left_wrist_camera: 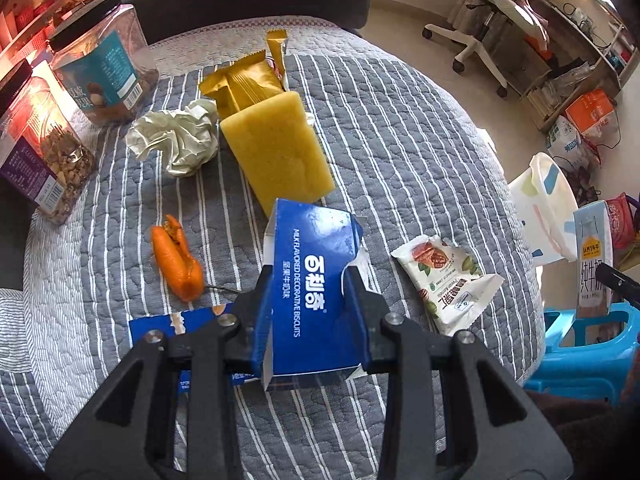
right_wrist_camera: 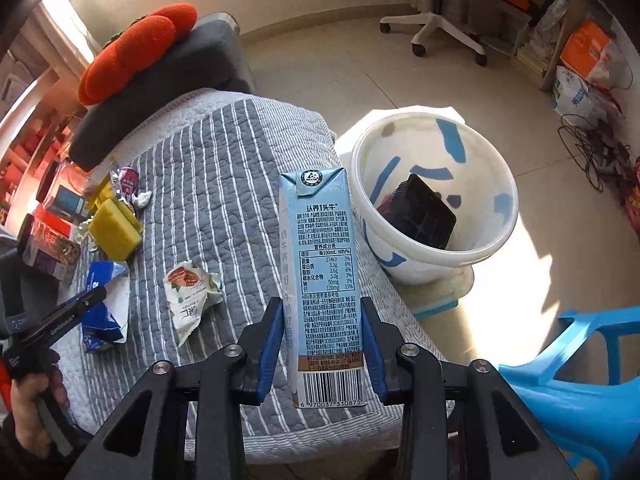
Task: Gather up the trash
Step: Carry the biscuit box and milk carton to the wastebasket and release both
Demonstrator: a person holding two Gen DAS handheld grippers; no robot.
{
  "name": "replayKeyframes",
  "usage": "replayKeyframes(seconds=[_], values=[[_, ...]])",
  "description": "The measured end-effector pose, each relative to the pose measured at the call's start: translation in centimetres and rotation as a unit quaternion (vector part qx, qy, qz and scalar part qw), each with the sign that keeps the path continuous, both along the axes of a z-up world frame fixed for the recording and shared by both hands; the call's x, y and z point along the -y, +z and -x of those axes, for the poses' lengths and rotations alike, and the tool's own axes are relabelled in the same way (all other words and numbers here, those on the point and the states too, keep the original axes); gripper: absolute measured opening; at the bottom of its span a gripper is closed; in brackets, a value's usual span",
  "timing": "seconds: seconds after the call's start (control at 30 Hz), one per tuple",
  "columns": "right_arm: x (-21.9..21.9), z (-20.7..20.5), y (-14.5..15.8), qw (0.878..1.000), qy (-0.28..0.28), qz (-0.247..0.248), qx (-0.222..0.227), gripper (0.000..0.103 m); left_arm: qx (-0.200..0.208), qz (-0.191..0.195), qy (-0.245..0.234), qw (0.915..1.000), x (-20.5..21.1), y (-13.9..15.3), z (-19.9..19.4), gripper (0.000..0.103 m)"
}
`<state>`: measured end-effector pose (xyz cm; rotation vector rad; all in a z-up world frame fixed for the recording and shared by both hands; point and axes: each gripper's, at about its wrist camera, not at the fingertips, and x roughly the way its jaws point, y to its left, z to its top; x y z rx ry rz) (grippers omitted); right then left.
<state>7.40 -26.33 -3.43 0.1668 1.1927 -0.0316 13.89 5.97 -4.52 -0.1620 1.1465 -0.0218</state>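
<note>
Left wrist view shows our left tool (left_wrist_camera: pixel 310 280) pinching a blue biscuit box (left_wrist_camera: pixel 316 292) low in the frame, above the striped quilt (left_wrist_camera: pixel 400 140). Beyond it lie a yellow sponge (left_wrist_camera: pixel 276 152), crumpled paper (left_wrist_camera: pixel 176 140) and orange peel (left_wrist_camera: pixel 178 256). Our right tool (right_wrist_camera: pixel 322 344) grips a milk carton (right_wrist_camera: pixel 324 272) upright at centre, the white bin (right_wrist_camera: pixel 492 248) to its right.

Blue box (left_wrist_camera: pixel 316 280): "MILK FLAVORED DECORATIVE BISCUITS".
</note>
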Motion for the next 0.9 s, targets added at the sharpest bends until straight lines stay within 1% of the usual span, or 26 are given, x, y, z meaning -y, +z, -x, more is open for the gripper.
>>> replayKeyframes(seconds=[0.17, 0.3, 0.53, 0.7, 0.9], values=[[3.2, 0.1, 1.4, 0.999, -0.037, -0.007, 0.017, 0.038, 0.027, 0.025, -0.024, 0.999, 1.6, 2.4, 0.8, 0.036], [6.6, 0.3, 2.6, 0.997, -0.074, -0.011, 0.031, 0.038, 0.043, 0.034, -0.053, 0.9971, 4.9, 3.3, -0.2, 0.036], [12.3, 0.5, 3.4, 0.99, -0.138, -0.017, 0.039, 0.038, 0.043, 0.045, -0.109, 0.9921, 11.4, 3.1, -2.7, 0.036], [15.1, 0.8, 3.0, 0.986, -0.162, -0.02, 0.034, 0.038, 0.036, 0.061, -0.146, 0.9868, 17.0, 2.7, -5.0, 0.036], [17.5, 1.2, 2.5, 0.983, -0.18, -0.024, 0.026, 0.038, 0.04, 0.066, -0.19, 0.9787, 23.6, 2.7, -7.6, 0.036]])
